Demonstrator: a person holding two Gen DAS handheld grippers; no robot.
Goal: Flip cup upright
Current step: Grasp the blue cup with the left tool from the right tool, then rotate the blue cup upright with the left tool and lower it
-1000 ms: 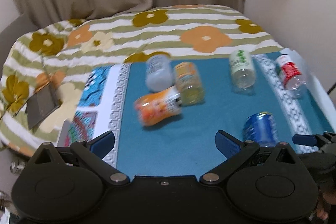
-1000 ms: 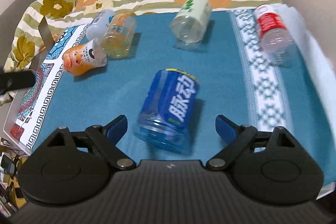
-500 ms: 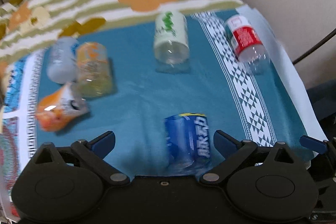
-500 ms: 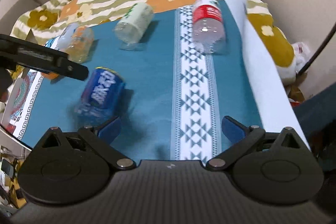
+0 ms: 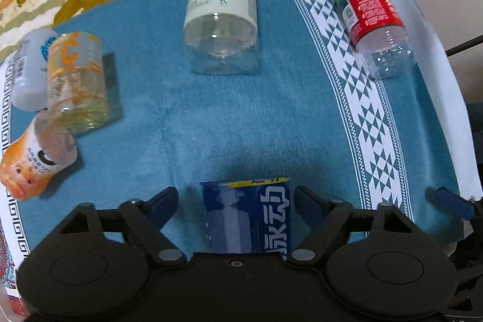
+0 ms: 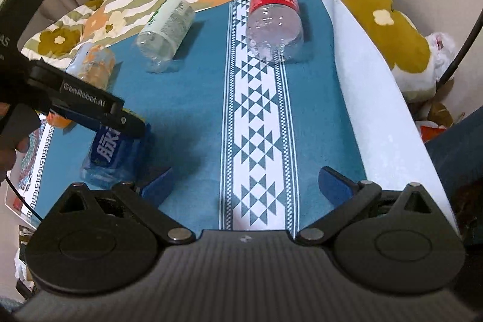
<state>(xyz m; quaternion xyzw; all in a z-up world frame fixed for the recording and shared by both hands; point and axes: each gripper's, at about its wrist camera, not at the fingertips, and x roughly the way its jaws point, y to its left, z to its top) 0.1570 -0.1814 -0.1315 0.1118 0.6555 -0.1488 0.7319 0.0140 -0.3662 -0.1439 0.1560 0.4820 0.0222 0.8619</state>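
- Left gripper (image 5: 234, 199): fingers spread wide, straddling the blue-labelled clear plastic cup (image 5: 247, 218) lying on its side; no contact visible.
- Cup lies near the teal patterned cloth's (image 5: 193, 122) near edge.
- Right gripper (image 6: 246, 181): fingers wide apart, holding nothing, cup beside its left finger.

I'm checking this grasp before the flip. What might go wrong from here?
The left gripper straddles the lying blue cup with its jaws open and not yet touching; closing off-centre may roll it aside on the soft blue cloth. The right gripper hangs open close by and might get in the way.
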